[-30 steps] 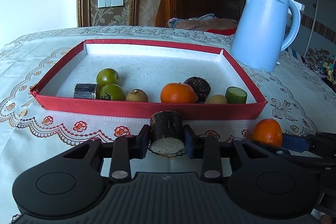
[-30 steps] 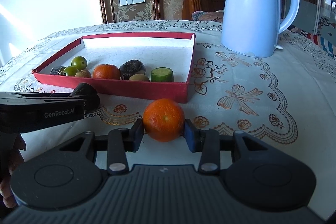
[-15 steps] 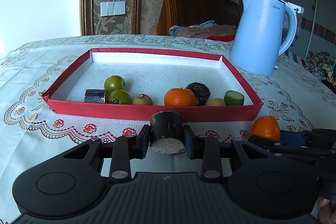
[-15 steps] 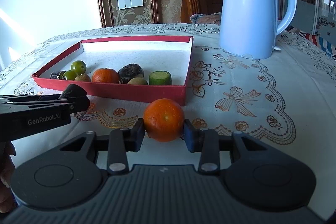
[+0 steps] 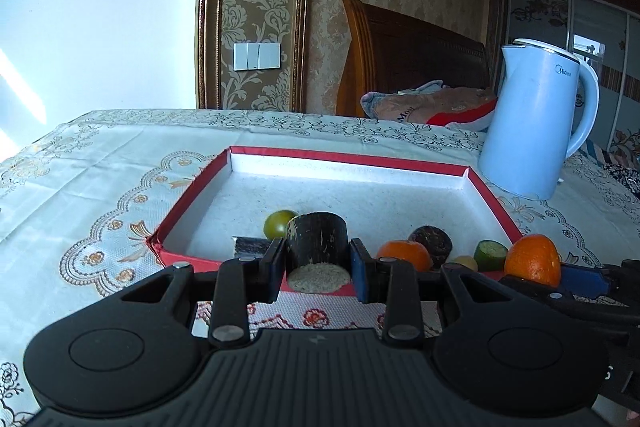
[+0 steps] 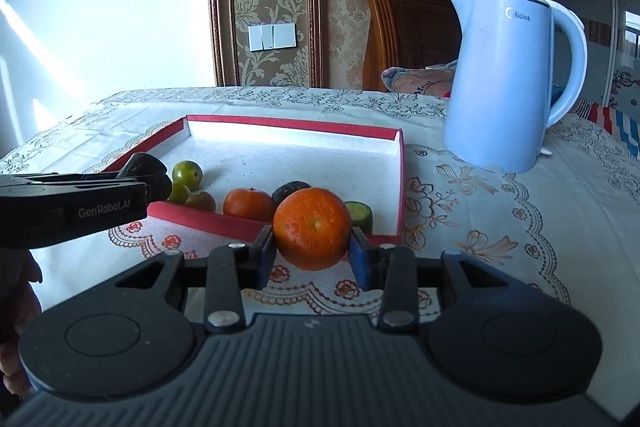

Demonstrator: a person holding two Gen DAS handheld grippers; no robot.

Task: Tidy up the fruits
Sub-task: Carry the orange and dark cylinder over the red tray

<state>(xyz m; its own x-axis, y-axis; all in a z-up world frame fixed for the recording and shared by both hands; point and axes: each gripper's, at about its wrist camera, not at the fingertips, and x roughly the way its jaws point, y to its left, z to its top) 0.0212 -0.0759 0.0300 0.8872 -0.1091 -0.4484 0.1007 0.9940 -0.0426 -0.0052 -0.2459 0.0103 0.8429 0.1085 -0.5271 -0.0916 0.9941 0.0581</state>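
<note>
My left gripper [image 5: 317,259] is shut on a short dark cane piece [image 5: 316,237] with a pale cut end, held in the air just before the near wall of the red tray [image 5: 348,157]. My right gripper [image 6: 312,247] is shut on an orange [image 6: 312,227], also lifted, near the tray's [image 6: 292,125] front right corner. That orange [image 5: 532,259] shows at the right of the left wrist view. Inside the tray lie green fruits [image 6: 187,173], another orange [image 6: 248,203], a dark round fruit [image 5: 432,241], a cucumber piece [image 5: 490,253] and a second cane piece [image 5: 252,247].
A pale blue kettle [image 6: 500,87] stands on the embroidered tablecloth [image 6: 500,211] right of the tray. A wooden headboard [image 5: 416,63] and bedding lie beyond the table. The tray's back half is bare. A hand [image 6: 16,307] shows at the lower left of the right wrist view.
Both grippers have risen off the tablecloth with their loads and come closer to the tray. The held cane piece and orange now overlap the tray's front wall in view.
</note>
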